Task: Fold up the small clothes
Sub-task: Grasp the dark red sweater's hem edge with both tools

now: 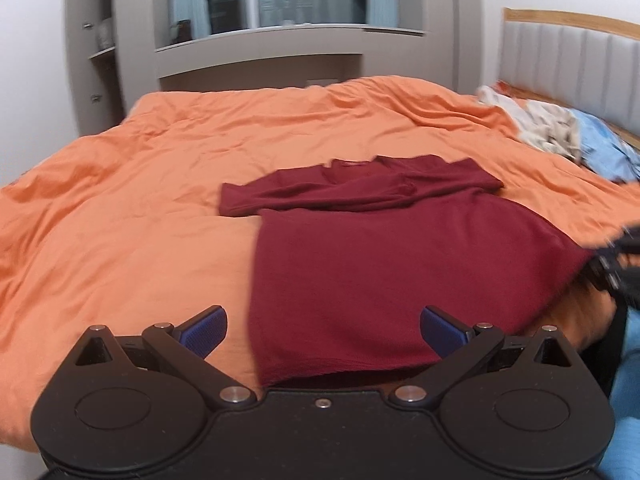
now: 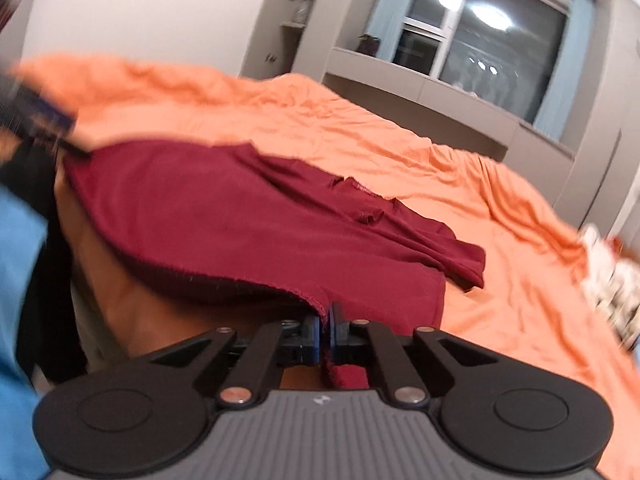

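Maroon shirt (image 1: 400,280), plain; orange duvet (image 1: 120,220); black tools w/ blue pads (image 1: 206,330).

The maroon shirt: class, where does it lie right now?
The maroon shirt lies on the orange duvet at the near edge of the bed, its hem corner clamped in the right gripper, the open left gripper just before it.

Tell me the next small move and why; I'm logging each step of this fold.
Probably close the open left gripper on the maroon shirt hem beneath it. The right gripper already pinches the other hem corner, so both could then lift together.
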